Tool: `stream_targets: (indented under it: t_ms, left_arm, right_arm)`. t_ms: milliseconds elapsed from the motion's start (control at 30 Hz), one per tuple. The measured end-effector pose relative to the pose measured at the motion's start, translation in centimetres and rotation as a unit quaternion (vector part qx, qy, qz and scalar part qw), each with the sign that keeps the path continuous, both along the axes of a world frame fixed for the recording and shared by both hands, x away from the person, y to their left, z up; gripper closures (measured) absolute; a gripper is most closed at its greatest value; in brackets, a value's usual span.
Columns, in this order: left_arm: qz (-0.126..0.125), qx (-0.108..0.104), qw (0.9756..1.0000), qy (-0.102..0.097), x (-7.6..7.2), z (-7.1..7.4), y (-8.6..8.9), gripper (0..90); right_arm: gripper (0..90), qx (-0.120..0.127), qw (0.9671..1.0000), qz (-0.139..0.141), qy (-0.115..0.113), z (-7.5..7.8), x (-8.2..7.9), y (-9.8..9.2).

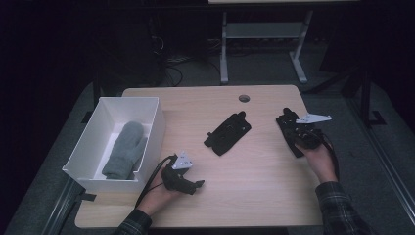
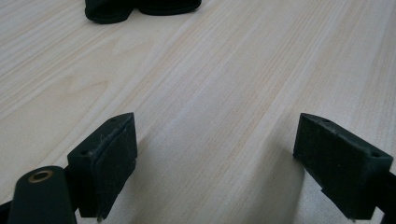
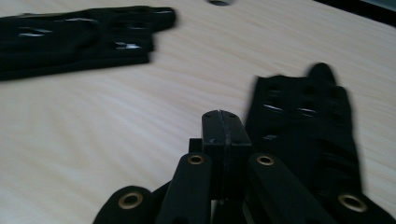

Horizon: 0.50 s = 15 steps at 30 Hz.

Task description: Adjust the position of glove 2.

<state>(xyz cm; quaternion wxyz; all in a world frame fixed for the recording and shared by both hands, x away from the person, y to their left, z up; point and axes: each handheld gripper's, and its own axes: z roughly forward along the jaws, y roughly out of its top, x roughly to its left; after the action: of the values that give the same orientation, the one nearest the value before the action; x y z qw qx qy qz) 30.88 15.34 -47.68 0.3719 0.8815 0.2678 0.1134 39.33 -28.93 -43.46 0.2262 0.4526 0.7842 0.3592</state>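
Left gripper (image 1: 198, 184): lowest in the high view, left of centre, near the front edge of the table (image 1: 264, 196). Its own view shows the jaws standing wide apart with bare wood between them; it holds nothing.

White box (image 1: 154, 128): at the left of the high view, overhanging the table's left edge, open at the top.

Box contents: one grey mitten (image 1: 125, 149), lying flat on the box floor with its fingertip end toward the far wall. Nothing else can be seen inside.

Middle black glove (image 1: 227, 133): flat on the wood at the centre of the high view, lying on a slant, well apart from both grippers. It also shows at the upper left of the right gripper view (image 3: 79, 37).

Right gripper (image 1: 289, 117): at the right of the high view, at about the same depth as the middle glove. Its own view shows the two pads pressed flat against each other with nothing between them.

Right black glove (image 1: 293, 139): on the table at the right, partly under the right gripper. In the right gripper view it lies just beside the closed pads, at centre right (image 3: 303, 126); the picture is blurred, but no cloth appears caught.

Progress, as a judgement: the work looks like putting handwear into the box. One mitten is in; both black gloves remain on the table, so most is left.
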Motion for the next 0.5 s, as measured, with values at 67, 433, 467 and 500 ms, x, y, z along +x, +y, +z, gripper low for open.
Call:
stream_targets:
  t_ms: [67, 433, 467, 500]
  left_arm:
    - [0.000, 0.000, 1.0000, 0.000, 0.0, 0.0, 0.0, 12.8]
    - [0.005, -0.002, 1.0000, -0.001, 0.2, 0.0, -0.2, 12.8]
    - [0.006, -0.001, 1.0000, -0.001, 0.2, 0.0, -0.2, 12.8]
    - [0.006, -0.001, 1.0000, -0.001, 0.2, 0.0, -0.2, 12.8]
  right_arm:
    - [90.0, -0.003, 0.9998, -0.020, 0.000, -0.2, 0.5, -1.0]
    - [90.0, -0.007, 0.9979, -0.060, 0.025, -1.8, 0.7, -4.5]
    - [90.0, -0.012, 0.9976, -0.062, 0.030, -2.0, 0.7, -4.7]
    - [90.0, -0.014, 0.9973, -0.062, 0.035, -2.3, 0.7, -4.8]
